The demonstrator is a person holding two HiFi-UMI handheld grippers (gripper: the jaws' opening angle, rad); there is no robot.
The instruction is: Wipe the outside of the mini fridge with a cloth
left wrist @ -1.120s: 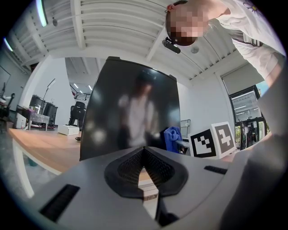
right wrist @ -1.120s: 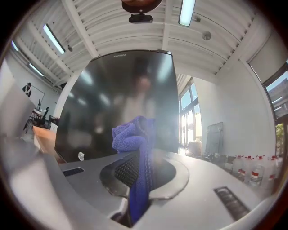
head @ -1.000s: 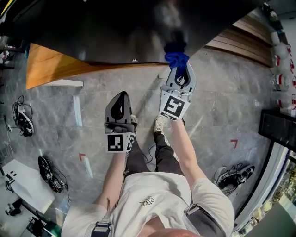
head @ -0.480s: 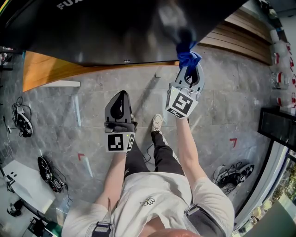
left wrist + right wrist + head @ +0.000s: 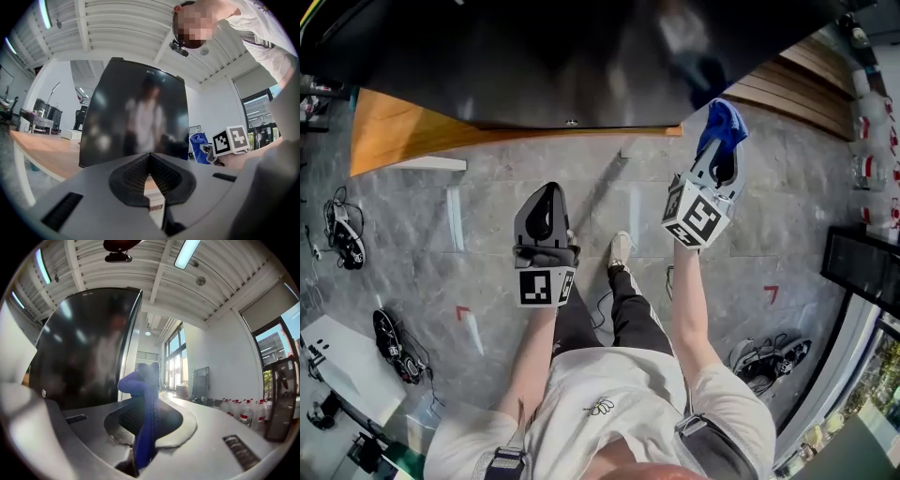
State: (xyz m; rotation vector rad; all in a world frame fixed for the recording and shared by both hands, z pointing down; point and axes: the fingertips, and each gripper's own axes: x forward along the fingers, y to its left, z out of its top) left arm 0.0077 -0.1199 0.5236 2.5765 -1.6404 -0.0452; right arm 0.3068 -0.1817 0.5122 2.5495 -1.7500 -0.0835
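The black glossy mini fridge [image 5: 562,56] stands on a wooden platform [image 5: 394,136] and fills the top of the head view. My right gripper [image 5: 719,150] is shut on a blue cloth [image 5: 722,120], which sits just off the fridge's right front corner. In the right gripper view the blue cloth [image 5: 145,399] hangs between the jaws of my right gripper [image 5: 147,397], to the right of the fridge [image 5: 84,348] edge. My left gripper [image 5: 546,197] hovers over the floor in front of the fridge. Seen in its own view, the left gripper [image 5: 150,157] is shut and empty, facing the fridge door [image 5: 136,117].
The person's shoe [image 5: 621,249] stands between the grippers. Cabled devices lie on the grey floor at the left [image 5: 345,239], lower left [image 5: 394,342] and lower right [image 5: 769,356]. Bottles [image 5: 874,122] and a black box [image 5: 862,264] line the right side, behind wooden slats [image 5: 797,80].
My right gripper has carried the blue cloth rightward along the fridge's lower front edge and past its right corner. The left gripper has stayed in place.
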